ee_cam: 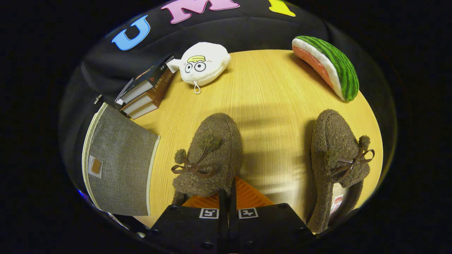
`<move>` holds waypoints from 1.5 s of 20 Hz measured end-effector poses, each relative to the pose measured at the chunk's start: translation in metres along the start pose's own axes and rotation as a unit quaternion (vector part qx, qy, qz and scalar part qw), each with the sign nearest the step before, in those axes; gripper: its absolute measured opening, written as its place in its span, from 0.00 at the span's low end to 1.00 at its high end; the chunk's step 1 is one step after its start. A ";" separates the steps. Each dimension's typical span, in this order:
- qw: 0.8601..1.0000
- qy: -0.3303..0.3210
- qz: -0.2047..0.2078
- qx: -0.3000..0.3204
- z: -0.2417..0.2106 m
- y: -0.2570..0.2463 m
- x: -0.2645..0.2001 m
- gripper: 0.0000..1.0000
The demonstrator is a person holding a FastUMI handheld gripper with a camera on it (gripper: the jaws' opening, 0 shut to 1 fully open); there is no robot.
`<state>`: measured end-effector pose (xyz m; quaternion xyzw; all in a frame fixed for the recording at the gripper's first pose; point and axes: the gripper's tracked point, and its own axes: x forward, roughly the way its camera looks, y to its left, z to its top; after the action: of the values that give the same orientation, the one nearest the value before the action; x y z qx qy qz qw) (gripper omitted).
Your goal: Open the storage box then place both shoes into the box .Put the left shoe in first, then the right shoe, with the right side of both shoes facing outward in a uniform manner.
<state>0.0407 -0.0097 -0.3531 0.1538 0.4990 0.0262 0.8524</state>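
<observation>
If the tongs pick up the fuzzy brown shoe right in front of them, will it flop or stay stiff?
The shoe just ahead of the closed tongs looks woolly and soft, so its upper would probably squash and sag a bit. It is likely light for its size. The fuzzy surface should grip well rather than slip. Its bow and pom-poms would probably dangle.

Warm, fairly bright light on the wooden table, dim toward the booth wall behind. Soft banded shadows cross the tabletop between the two fuzzy shoes; a pale glare patch sits just ahead of the gripper, whose fingers are pressed together, nothing between them. Focus sharp mid-view: wood grain and shoe fleece crisp. Strong fisheye bending: table curves, storage box and watermelon plush warp, slight softness near them.
</observation>
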 end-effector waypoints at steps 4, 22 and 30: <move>0.999 -0.018 -0.004 0.029 0.012 0.011 -0.018 0.05; 0.981 -0.133 0.098 0.098 0.083 0.212 -0.166 0.05; 0.984 -0.109 0.113 0.088 0.061 0.308 -0.119 0.05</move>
<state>0.0670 0.2459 -0.1368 0.2856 0.3830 0.0608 0.8764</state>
